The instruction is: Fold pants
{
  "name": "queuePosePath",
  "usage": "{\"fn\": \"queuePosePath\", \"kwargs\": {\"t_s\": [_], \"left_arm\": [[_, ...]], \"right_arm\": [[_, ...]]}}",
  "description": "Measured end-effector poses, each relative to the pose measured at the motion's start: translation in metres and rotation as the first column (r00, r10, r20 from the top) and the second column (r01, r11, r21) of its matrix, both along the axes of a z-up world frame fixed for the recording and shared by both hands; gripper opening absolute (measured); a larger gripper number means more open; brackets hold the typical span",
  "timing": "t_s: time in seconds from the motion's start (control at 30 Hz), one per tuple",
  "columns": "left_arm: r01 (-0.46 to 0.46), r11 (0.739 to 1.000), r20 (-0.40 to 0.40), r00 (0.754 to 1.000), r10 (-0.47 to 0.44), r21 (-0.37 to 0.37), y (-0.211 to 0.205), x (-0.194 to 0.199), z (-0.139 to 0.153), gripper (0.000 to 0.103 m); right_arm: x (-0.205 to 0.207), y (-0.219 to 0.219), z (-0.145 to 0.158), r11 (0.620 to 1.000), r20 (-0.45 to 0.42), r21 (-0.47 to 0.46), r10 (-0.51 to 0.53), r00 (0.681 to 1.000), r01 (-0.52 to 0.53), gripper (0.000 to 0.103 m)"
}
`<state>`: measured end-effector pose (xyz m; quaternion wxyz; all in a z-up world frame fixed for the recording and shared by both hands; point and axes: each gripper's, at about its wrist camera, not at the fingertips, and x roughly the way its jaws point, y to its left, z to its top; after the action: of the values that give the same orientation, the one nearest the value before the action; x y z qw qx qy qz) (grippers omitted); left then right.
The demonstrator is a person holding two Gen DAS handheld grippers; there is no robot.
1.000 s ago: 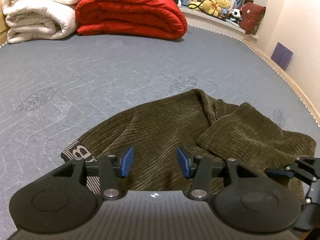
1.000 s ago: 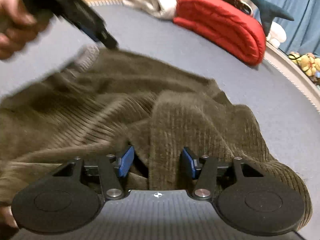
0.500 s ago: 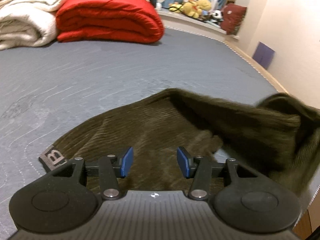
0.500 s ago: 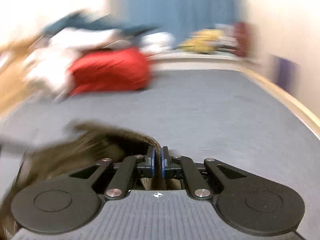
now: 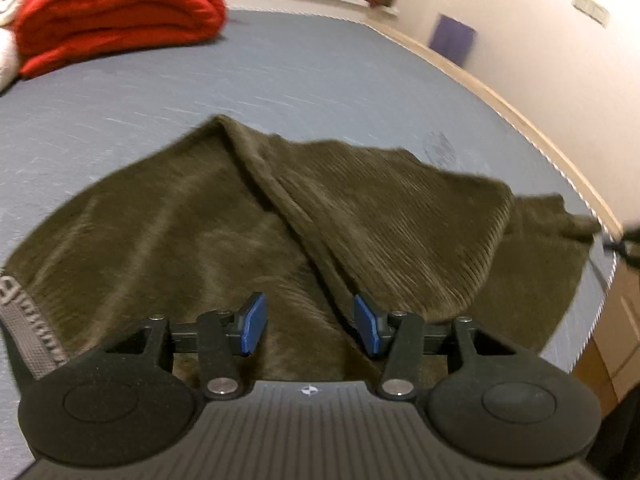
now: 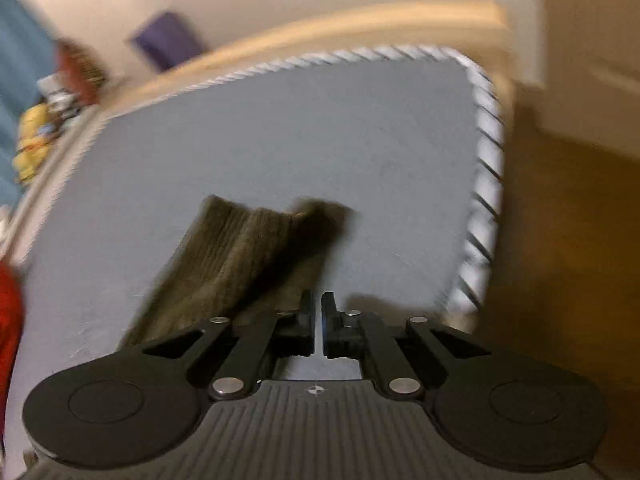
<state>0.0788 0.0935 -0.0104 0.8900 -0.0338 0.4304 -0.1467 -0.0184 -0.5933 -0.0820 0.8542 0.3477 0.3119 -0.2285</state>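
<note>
The left tongs (image 5: 307, 322) hang spread over the olive corduroy pants (image 5: 248, 216), blue pads clear of the cloth and holding nothing. The right tongs (image 6: 317, 326) stand nearly pressed together, their jaws opening at this moment; a sliver of grey shows between them and no cloth lies in the gap, the trouser leg end (image 6: 256, 248) resting just beside and ahead of the left jaw.

A second ago the right tongs were bunched in the heap of fabric, and half a second ago they were clamped on a fold of it; now that leg has been swept out toward the corner of the mattress (image 6: 320, 128), where it lies stretched beside the corded edge (image 6: 486, 184). From the left view the pants, earlier a rumpled mound, now spread wider across the bed, one leg lapped diagonally over the other, the grey lettered waistband (image 5: 28, 320) at the near left. The left tongs' opening has not changed.

The release suggests the spreading-out stage is closing: the garment looks laid long enough to begin folding, though the overlapping leg probably needs squaring first. A red quilt (image 5: 116, 16) sits well apart at the head of the bed.
</note>
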Motion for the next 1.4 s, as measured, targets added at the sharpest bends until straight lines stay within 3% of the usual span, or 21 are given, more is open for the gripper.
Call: {"fn": "queuePosePath", "kwargs": {"t_s": [0.07,0.13,0.2,0.3,0.47,0.5,0.57,0.6,0.67,0.77,0.87,0.93,0.97,1.03,1.07,1.13,1.27,1.4], "left_arm": [[0.023,1.000,0.004,1.000,-0.023,0.007,-0.009,0.000,-0.005,0.054],[0.025,0.999,0.010,1.000,-0.025,0.021,-0.014,0.002,-0.008,0.054],[0.022,0.999,0.015,1.000,-0.023,0.027,-0.015,0.004,-0.010,0.054],[0.011,0.999,0.016,1.000,-0.011,0.035,-0.015,0.011,-0.014,0.054],[-0.015,0.999,0.004,1.000,0.015,0.039,-0.008,0.023,-0.014,0.054],[-0.018,0.999,0.002,1.000,0.018,0.038,-0.007,0.024,-0.014,0.054],[-0.020,0.999,0.002,1.000,0.020,0.040,-0.007,0.026,-0.015,0.054],[-0.020,0.999,0.001,1.000,0.020,0.043,-0.008,0.027,-0.015,0.054],[-0.019,0.999,0.001,1.000,0.019,0.048,-0.009,0.028,-0.016,0.054],[-0.021,0.999,0.002,1.000,0.021,0.046,-0.009,0.026,-0.015,0.054],[-0.021,0.999,0.008,1.000,0.021,0.040,-0.008,0.025,-0.013,0.054],[-0.019,0.999,0.012,1.000,0.018,0.037,-0.007,0.024,-0.012,0.054],[-0.016,0.999,0.013,1.000,0.016,0.038,-0.006,0.023,-0.012,0.054],[-0.018,0.999,0.014,1.000,0.018,0.043,-0.004,0.022,-0.012,0.054],[-0.023,0.999,0.012,1.000,0.023,0.043,-0.002,0.022,-0.012,0.054],[-0.039,0.998,0.009,0.999,0.038,0.040,0.003,0.022,-0.011,0.054],[-0.067,0.998,0.023,0.997,0.067,0.020,0.015,0.020,-0.003,0.054],[-0.137,0.990,0.044,0.990,0.138,-0.010,0.042,0.017,0.009,0.054]], "right_arm": [[0.010,0.005,0.011,0.993,0.065,-0.067,0.104,0.992,-0.100,0.055],[0.023,-0.004,0.016,0.980,0.054,-0.146,0.143,0.988,-0.133,0.069],[0.036,-0.008,0.007,0.978,-0.014,-0.178,0.111,0.994,-0.112,0.069],[0.047,-0.019,-0.015,0.989,-0.087,-0.129,0.065,0.994,-0.076,0.069],[0.064,-0.017,-0.025,0.972,-0.074,-0.189,0.128,0.989,-0.140,0.070],[0.070,-0.015,-0.028,0.965,-0.080,-0.210,0.144,0.986,-0.158,0.067],[0.072,-0.011,-0.029,0.952,-0.083,-0.242,0.173,0.981,-0.188,0.040],[0.073,-0.010,-0.025,0.947,-0.071,-0.253,0.189,0.979,-0.201,0.034],[0.073,-0.014,-0.021,0.937,-0.060,-0.283,0.197,0.979,-0.206,0.026],[0.064,-0.013,-0.008,0.935,-0.032,-0.309,0.173,0.984,-0.175,0.023],[0.050,-0.031,0.008,0.946,0.056,-0.324,0.022,0.998,-0.003,0.022],[0.044,-0.046,0.014,0.910,0.058,-0.393,-0.115,0.992,0.128,0.023],[0.044,-0.059,0.011,0.907,0.039,-0.386,-0.165,0.985,0.167,0.024],[0.049,-0.084,-0.006,0.959,-0.029,-0.257,-0.133,0.991,0.121,0.027],[0.052,-0.089,-0.014,0.968,-0.064,-0.228,-0.119,0.991,0.102,0.032],[0.046,-0.095,-0.018,0.963,-0.047,-0.221,-0.166,0.985,0.151,0.043],[0.039,-0.087,-0.001,0.932,0.034,-0.310,-0.187,0.982,0.189,0.060],[0.033,-0.056,0.013,0.909,0.082,-0.389,-0.125,0.989,0.148,0.061]]}}
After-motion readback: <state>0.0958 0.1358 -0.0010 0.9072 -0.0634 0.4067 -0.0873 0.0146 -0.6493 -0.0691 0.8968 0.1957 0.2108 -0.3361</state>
